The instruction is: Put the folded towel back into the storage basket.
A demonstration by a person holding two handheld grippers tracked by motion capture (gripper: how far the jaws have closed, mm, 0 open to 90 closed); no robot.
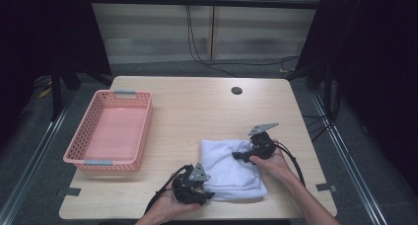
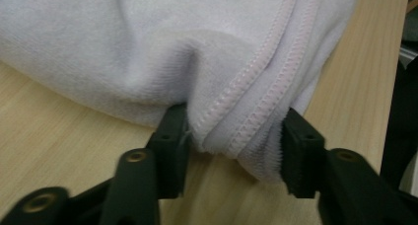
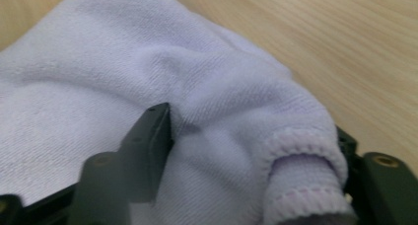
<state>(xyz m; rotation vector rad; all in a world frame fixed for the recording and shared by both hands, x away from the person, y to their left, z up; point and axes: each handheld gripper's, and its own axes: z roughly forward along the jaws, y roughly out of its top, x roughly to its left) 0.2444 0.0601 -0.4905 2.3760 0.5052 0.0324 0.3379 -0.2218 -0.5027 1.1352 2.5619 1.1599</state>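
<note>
In the lower middle of the high view, a folded white towel [image 1: 230, 168] lies on a light wooden desk [image 1: 197, 111], close to the person's edge. Two hands come up from the bottom of the frame, each holding a black tool. The left tool [image 1: 209, 195] sits at the towel's lower left corner, and the right tool [image 1: 236, 156] sits at the towel's upper right edge. In the left gripper view, the left tool [image 2: 234, 141] has its two jaws on either side of a bunched, stitched hem of the towel [image 2: 162, 42], both jaws touching the cloth and pinching it into a fold just above the desk [image 2: 64, 131]. In the right gripper view, the right tool [image 3: 251, 151] likewise clenches a thick rolled fold of the towel [image 3: 98, 87], with cloth filling the gap between its jaws. At the left of the high view, a pink plastic basket [image 1: 81, 136] stands on the desk, well apart from the towel.
</note>
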